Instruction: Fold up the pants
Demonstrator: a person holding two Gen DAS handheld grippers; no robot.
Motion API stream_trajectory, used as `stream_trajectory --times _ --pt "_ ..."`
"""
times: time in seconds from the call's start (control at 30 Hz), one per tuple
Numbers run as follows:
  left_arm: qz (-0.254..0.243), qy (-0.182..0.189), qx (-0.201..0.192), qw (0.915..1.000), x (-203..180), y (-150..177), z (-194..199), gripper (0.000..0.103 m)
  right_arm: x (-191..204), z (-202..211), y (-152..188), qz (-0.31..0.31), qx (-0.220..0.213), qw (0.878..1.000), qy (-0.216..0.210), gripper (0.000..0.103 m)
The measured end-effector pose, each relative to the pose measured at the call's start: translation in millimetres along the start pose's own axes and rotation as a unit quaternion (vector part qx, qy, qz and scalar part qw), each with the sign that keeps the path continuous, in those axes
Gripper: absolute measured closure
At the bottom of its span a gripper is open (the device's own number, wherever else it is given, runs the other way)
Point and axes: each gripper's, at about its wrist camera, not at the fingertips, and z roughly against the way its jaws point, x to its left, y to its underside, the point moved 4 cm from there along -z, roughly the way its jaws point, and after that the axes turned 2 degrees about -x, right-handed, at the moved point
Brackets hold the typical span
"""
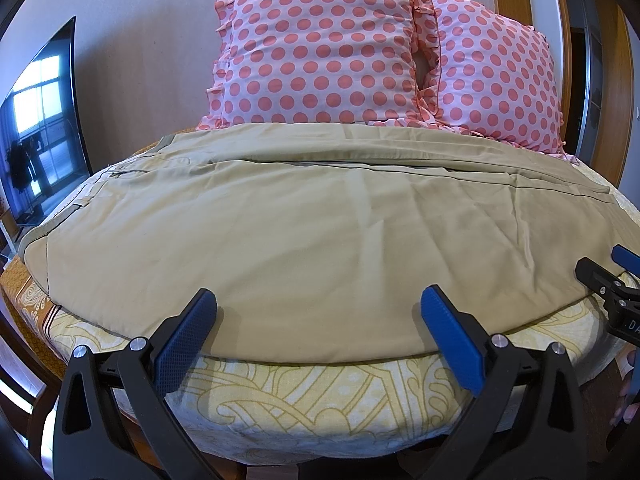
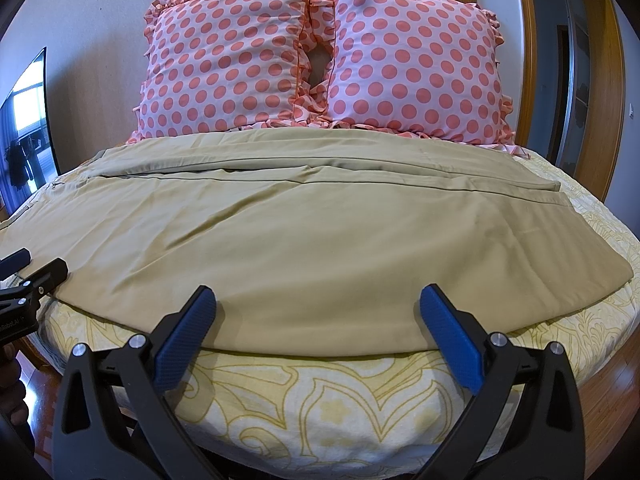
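2 grippers, left gripper [image 1: 318,302] and right gripper [image 2: 318,302], both jaws spread wide, holding nothing, near edge of khaki pants [image 1: 320,232] lying flat across bed [image 1: 296,392], 2 polka-dot pillows [image 2: 320,60] behind.

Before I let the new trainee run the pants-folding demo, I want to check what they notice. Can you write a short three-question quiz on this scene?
1. True or false: the khaki cotton pants lie spread flat on the yellow patterned bedsheet.
2. How many pink polka-dot ruffled pillows stand behind the pants? A) one B) two C) three
3. Fill in: the jaws of the left gripper and the right gripper are both ____, holding nothing.

Key: 1 true; 2 B; 3 open.
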Motion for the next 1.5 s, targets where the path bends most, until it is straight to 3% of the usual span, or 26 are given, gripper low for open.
stream_trajectory --times 1.5 --pt "0.000 0.000 0.000 1.0000 0.1 -0.3 0.0 0.001 2.0 0.3 4.9 0.000 -0.002 1.000 -0.001 0.002"
